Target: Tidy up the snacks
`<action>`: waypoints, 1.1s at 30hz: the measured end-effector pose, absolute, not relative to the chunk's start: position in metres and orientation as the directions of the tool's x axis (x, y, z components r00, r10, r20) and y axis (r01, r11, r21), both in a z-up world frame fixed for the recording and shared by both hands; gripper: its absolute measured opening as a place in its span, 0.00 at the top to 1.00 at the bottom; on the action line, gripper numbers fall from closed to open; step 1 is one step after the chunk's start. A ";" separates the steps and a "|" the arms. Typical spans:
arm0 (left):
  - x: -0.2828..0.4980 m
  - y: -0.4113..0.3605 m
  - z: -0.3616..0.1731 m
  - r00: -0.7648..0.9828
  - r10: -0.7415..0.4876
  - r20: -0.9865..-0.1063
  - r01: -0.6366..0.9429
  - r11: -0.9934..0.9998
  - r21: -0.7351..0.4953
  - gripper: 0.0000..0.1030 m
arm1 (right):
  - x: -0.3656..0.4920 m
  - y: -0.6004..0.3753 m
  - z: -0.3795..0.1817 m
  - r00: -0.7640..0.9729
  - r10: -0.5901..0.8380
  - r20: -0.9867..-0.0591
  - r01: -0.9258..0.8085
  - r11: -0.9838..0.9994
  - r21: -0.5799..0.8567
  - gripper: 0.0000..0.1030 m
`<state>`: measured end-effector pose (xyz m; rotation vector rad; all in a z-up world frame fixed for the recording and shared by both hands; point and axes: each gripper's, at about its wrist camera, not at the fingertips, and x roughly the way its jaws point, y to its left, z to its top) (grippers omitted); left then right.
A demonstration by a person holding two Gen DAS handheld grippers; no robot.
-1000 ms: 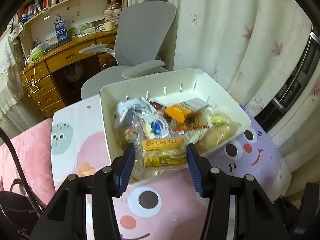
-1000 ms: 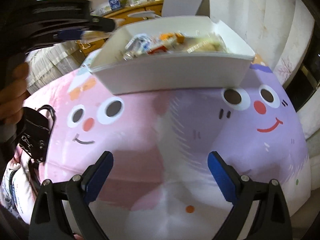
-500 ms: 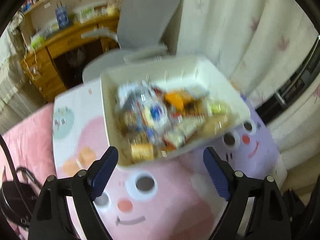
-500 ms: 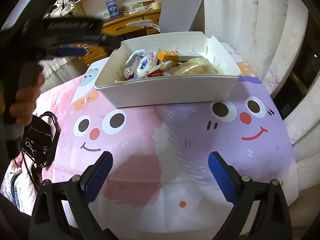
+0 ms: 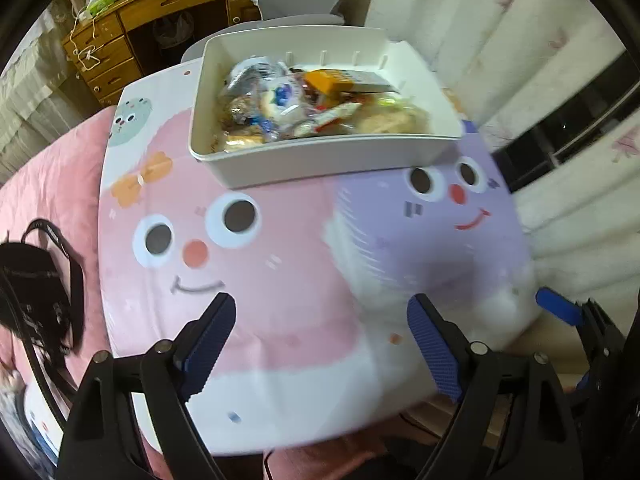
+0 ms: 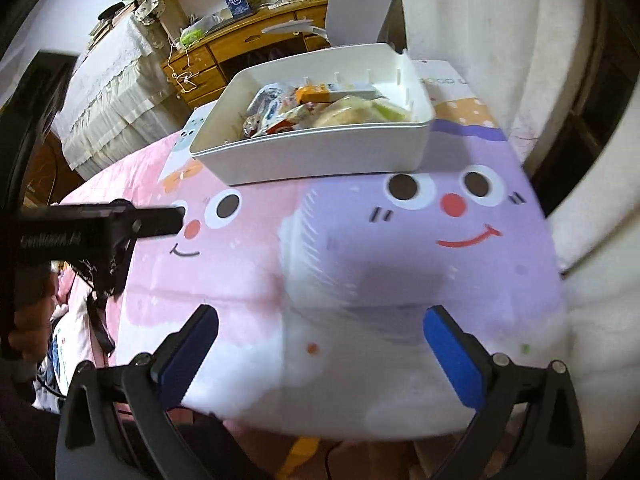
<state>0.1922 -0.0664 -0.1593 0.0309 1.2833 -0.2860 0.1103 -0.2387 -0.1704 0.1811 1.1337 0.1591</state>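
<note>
**Both grippers wide and empty, snacks in the bin**

Left wrist view: the left gripper (image 5: 322, 334) hangs over the near part of the table (image 5: 280, 280), its blue-padded jaws spread wide with nothing between them. Beyond it, at the far side of the table, sits the white bin (image 5: 320, 160), filled with wrapped snacks (image 5: 304, 108); an orange packet (image 5: 326, 80) lies near its back wall. The table's cover shows a pink face on the left and a purple face on the right. A black bag (image 5: 36, 292) lies on the pink bedding to the left. At the right edge, a blue pad of the other gripper pokes in.

From the right wrist, the right gripper (image 6: 320, 344) is likewise wide apart and empty, low over the near edge of the table. The bin (image 6: 320, 152) stands well apart from it, at the far side. A wooden desk (image 6: 248, 48) and grey chair (image 6: 360, 0) stand behind.
</note>
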 end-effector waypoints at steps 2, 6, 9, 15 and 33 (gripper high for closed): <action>0.178 -0.077 -0.143 0.266 -0.206 -0.942 0.220 0.964 -0.149 0.11 | 0.103 -0.250 -0.157 0.406 0.193 -0.893 -0.038 0.980 0.195 0.00; 0.158 -0.099 -0.111 0.311 -0.214 -0.926 0.226 0.963 -0.147 0.11 | 0.091 -0.273 -0.128 0.408 0.204 -0.890 -0.024 0.977 0.213 0.00; 0.148 -0.112 -0.082 0.378 -0.231 -0.897 0.220 0.963 -0.155 0.11 | 0.081 -0.290 -0.101 0.444 0.216 -0.870 -0.024 0.973 0.229 0.00; 0.125 -0.128 -0.038 0.513 -0.183 -0.839 0.194 0.976 -0.095 0.11 | 0.067 -0.308 -0.059 0.473 0.269 -0.839 -0.025 0.956 0.293 0.00; 0.078 -0.105 -0.031 0.610 -0.018 -0.792 -0.012 0.999 -0.032 0.01 | 0.042 -0.282 -0.039 0.568 0.236 -0.788 -0.100 0.971 0.218 0.00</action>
